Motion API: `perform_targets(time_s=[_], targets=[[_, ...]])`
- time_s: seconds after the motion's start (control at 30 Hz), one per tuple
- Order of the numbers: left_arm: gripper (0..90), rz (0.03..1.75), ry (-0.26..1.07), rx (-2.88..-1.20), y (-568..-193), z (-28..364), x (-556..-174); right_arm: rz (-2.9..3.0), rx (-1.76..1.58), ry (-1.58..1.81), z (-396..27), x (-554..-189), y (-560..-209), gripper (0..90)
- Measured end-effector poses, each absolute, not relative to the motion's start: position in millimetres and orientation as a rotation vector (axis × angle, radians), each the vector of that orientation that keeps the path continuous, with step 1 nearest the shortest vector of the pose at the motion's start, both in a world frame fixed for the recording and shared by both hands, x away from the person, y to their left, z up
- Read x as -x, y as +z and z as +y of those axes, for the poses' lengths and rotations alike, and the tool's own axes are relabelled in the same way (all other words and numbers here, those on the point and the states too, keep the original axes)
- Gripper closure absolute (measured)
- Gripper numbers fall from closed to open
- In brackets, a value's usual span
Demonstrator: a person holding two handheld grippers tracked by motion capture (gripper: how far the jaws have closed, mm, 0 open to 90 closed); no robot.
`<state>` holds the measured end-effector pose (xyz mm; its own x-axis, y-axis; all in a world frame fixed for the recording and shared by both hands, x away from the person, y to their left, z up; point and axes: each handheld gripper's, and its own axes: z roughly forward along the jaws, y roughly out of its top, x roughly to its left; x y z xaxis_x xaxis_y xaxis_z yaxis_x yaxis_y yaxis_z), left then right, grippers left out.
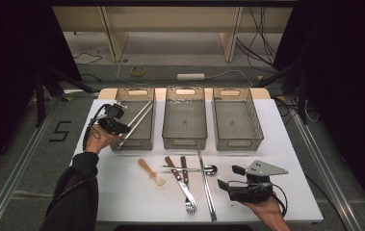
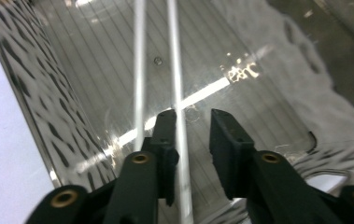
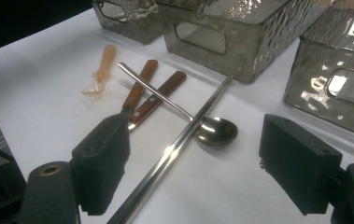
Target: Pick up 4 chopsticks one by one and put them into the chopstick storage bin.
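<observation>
The counter [image 1: 122, 192] is running off the high view's bottom edge. The left bin [image 1: 134, 122] is holding the metal chopsticks [image 1: 139, 118], leaning on its rim. In the left gripper view, the left claw [image 2: 193, 123] is sitting slightly spread, one chopstick passing loose between its jaws. The right claw [image 3: 198, 172] is gaping wide over a spoon [image 3: 212, 130]; the fork tines are lying hidden behind one jaw.

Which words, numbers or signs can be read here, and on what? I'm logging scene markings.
"5": black tape figure on the floor left of the table.
Embossed mark on the floor of the left bin, seen in the left gripper view: mirrored and blurred, not readable.
</observation>
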<state>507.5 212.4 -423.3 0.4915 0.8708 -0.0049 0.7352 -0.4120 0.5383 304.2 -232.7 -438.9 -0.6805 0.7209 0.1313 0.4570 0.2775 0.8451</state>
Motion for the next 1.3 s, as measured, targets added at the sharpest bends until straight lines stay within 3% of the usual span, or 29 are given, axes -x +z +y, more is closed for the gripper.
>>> perform_targets(time_s=[0.23,0.47,0.87,1.3], targets=[[48.7,1.331,0.376,-2.185,-410,213,-493,2.278,-1.091,1.352,-233,-305,-438,25.5],[35.8,1.291,0.397,-2.113,-400,214,-470,2.329,-1.106,1.28,-229,-308,-438,25.7],[23.4,1.187,0.421,-1.976,-389,205,-424,2.487,-1.144,1.031,-206,-316,-441,35.5],[17.9,1.107,0.432,-1.873,-400,195,-383,2.627,-1.134,0.851,-181,-327,-449,45.1]])
